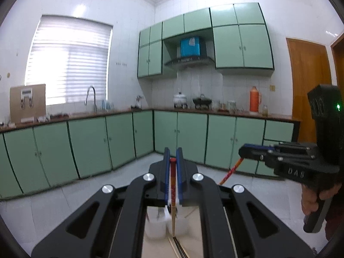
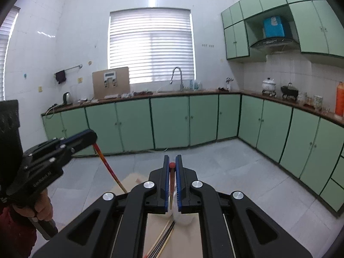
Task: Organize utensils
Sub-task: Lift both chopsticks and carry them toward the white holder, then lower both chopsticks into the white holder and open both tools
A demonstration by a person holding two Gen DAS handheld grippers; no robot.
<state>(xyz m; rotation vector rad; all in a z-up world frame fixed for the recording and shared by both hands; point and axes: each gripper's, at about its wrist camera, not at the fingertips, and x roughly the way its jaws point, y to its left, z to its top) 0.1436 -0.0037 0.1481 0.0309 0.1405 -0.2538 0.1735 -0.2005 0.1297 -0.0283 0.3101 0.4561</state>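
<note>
Nearest in the left wrist view, the left gripper (image 1: 172,157) is clenched on a red-topped chopstick (image 1: 173,193) that hangs down between its blue pads toward a white holder (image 1: 157,225) on the tan table (image 1: 193,232) below. The right gripper (image 2: 172,163) likewise grips a second chopstick (image 2: 171,185) with a red end, above loose chopsticks (image 2: 163,238) lying on the table. A hand (image 2: 44,204) grasps the left tool's handle. Farther off stand green cabinets (image 1: 90,142), a faucet (image 2: 177,75) and an orange flask (image 1: 255,102).
</note>
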